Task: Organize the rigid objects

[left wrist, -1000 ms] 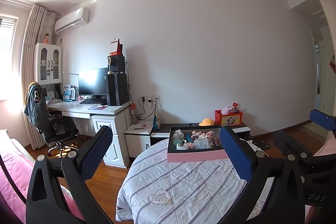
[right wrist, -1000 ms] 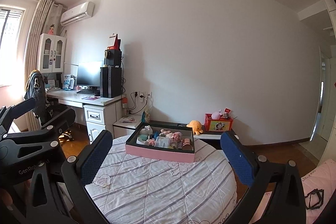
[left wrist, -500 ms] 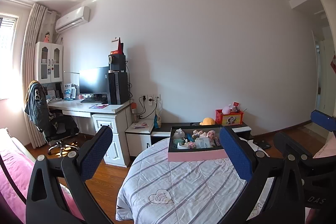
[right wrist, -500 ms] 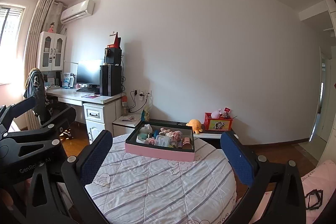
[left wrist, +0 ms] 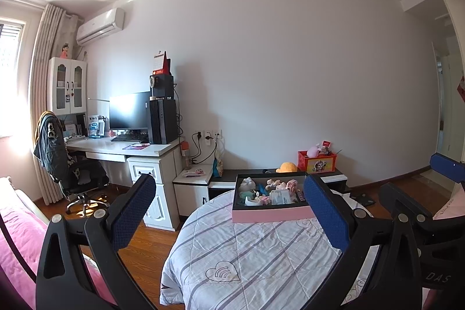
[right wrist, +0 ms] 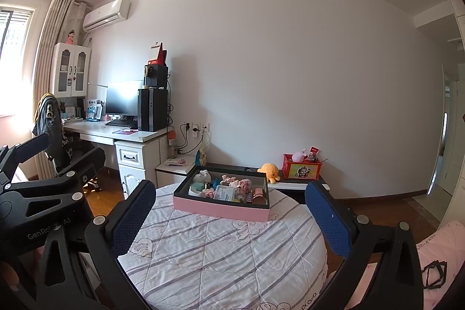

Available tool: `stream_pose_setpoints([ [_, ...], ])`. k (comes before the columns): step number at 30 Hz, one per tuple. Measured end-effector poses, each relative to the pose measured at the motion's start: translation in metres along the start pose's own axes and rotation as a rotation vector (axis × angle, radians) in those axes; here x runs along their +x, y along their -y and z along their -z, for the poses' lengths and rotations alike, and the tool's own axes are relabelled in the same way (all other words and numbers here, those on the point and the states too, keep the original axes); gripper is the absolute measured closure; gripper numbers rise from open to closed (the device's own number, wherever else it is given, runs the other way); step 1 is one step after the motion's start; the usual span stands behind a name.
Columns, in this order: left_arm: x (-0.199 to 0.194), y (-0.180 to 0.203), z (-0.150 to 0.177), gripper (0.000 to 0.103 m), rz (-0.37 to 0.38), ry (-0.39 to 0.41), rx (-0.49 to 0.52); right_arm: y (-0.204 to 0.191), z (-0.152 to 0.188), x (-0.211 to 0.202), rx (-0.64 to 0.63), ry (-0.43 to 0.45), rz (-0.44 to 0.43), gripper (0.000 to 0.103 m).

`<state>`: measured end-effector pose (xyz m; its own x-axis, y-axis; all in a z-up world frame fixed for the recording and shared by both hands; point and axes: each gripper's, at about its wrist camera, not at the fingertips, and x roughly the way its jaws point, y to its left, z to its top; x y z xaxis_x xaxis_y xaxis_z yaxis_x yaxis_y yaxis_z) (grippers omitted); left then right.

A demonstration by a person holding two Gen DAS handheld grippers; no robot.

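You are holding the left gripper point(left wrist: 229, 211) and right gripper point(right wrist: 229, 211) level, jaws spread wide and empty. Both are facing the pink box point(right wrist: 221, 209) on the quilted table point(right wrist: 221, 260).

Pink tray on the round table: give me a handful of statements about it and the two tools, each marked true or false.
1. The pink tray sits on the striped quilt covering the round table. True.
2. The left tool is shut on a toy from the tray. False: its fingers stand wide apart and hold nothing.
3. The right tool is open and empty. True.
4. The tray is empty. False: it holds a jumble of small toys and items.
5. The orange plush lies inside the tray. False: it sits on the low cabinet behind the table, beside the red box.
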<state>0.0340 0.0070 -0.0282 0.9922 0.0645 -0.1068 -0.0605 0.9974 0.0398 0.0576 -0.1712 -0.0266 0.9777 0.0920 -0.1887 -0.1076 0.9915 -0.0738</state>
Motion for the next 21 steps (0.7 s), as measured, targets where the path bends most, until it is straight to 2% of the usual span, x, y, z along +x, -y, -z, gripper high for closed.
stream_pose_setpoints([
  [21, 0.0024, 0.0038, 0.0034, 0.000, 0.017, 0.012, -0.019, -0.0004, 0.0006, -0.0030, -0.008, 0.007, 0.007, 0.000],
])
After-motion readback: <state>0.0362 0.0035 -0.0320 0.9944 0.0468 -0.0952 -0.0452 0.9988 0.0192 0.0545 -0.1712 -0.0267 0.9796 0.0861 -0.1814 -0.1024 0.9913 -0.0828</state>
